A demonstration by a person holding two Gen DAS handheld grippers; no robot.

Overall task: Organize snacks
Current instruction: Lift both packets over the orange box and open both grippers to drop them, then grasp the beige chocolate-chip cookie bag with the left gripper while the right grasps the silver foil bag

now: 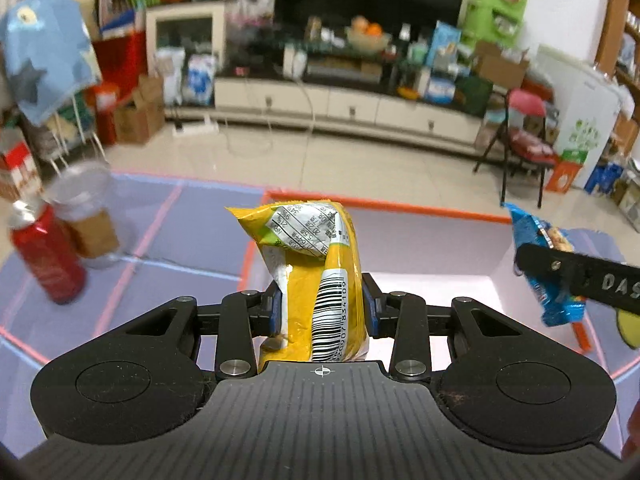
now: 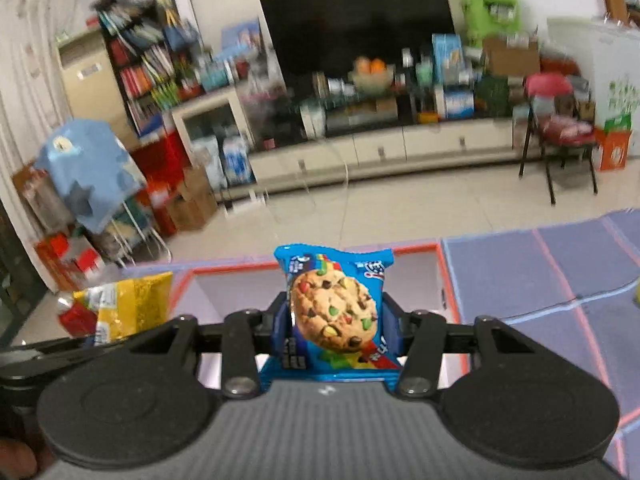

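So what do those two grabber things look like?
Both are matte black. The left gripper and right gripper each have two round discs, silver bolts, hinged link arms, blue finger pads and a ribbed grey base with a small white crosshair mark.

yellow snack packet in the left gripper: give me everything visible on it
The yellow snack packet is a glossy, crinkled plastic wrapper with a white nutrition table near its top, a white barcode strip down its front and a crimped top seal. It stands roughly upright, its top leaning left, clamped at mid-height between the blue pads of the left gripper, with nothing else touching it. It hangs over the orange-rimmed box. The right wrist view shows it from the side, with a red patch on its end.
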